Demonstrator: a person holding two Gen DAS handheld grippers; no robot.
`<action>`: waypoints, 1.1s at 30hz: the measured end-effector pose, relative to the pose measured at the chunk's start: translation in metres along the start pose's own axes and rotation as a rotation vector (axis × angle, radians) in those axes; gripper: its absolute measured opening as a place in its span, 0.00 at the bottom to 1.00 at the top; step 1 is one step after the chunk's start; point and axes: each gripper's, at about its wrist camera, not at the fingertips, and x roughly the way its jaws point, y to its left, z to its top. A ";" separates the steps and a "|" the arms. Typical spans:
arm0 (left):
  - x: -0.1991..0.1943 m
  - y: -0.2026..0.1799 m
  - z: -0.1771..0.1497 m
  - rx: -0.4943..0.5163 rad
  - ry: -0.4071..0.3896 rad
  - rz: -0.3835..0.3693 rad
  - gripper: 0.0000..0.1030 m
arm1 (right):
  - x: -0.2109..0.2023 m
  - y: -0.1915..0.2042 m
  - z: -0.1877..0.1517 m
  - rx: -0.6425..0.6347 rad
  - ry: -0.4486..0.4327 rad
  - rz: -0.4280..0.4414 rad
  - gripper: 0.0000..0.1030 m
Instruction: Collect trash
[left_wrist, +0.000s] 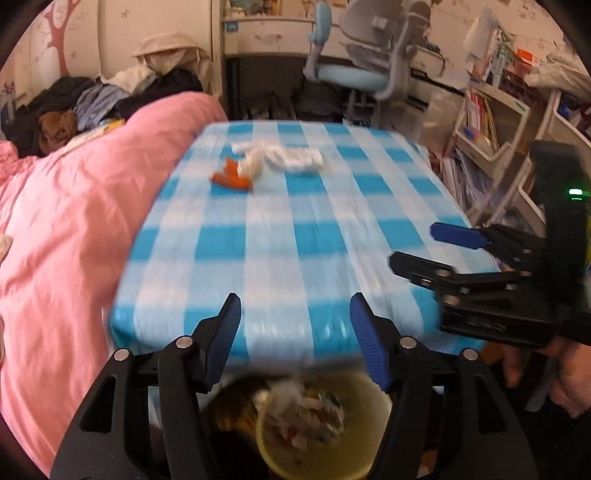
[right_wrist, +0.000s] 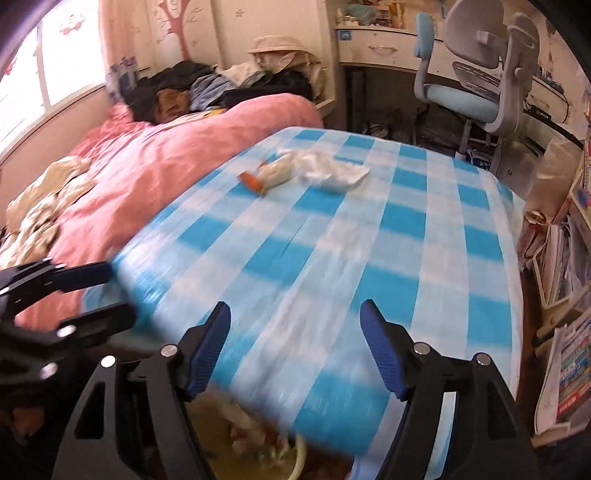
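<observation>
On my left lay the pink quilt (left_wrist: 74, 229), hard against the checked table (left_wrist: 280, 236). At the table's far end sat the trash: an orange wrapper (left_wrist: 231, 179) touching crumpled white tissue (left_wrist: 291, 157). My left gripper (left_wrist: 295, 332) stood wide with nothing between its pads, over the yellowish bin (left_wrist: 369, 435) (already holding scraps) below the near edge. My right gripper (right_wrist: 295, 347) was likewise wide and empty.
</observation>
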 end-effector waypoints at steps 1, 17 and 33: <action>0.003 0.002 0.008 -0.007 -0.012 0.004 0.59 | 0.015 -0.007 0.011 0.006 0.004 -0.020 0.70; 0.093 0.037 0.108 -0.072 0.017 0.052 0.74 | 0.113 -0.055 0.057 0.032 0.154 -0.108 0.94; 0.080 0.040 0.108 -0.092 0.016 0.134 0.89 | 0.111 -0.055 0.054 0.012 0.162 -0.115 0.94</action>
